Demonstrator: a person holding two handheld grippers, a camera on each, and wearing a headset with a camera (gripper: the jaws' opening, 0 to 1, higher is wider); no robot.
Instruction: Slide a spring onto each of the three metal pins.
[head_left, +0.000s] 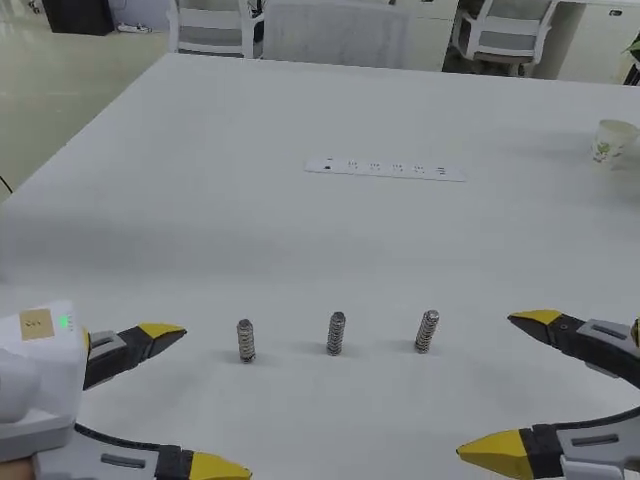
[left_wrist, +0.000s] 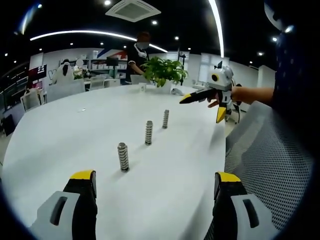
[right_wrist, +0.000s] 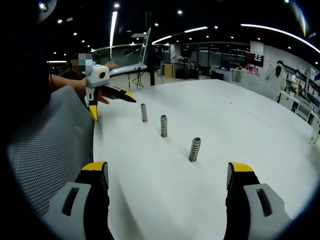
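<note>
Springs (head_left: 336, 333), three grey coils, stand upright in a row; left claw (left_wrist: 155, 176) and right claw (right_wrist: 167, 167) gape apart.

Three springs stand in a row on the table (head_left: 300, 230), running crosswise between your two sets of fingers. The left spring (head_left: 246, 341) is nearest your left gripper (head_left: 215, 400) fingertips. The right spring (head_left: 427, 332) is nearest your right gripper (head_left: 485, 385) fingertips. The middle spring (head_left: 336, 333) stands between them, apart from both. The power strip (head_left: 385, 168) lies well beyond the row, ahead of both fingertip pairs. The paper cup (head_left: 614, 142) stands far ahead of your right fingers. The chairs (head_left: 500, 30) sit past the table's far edge.
</note>
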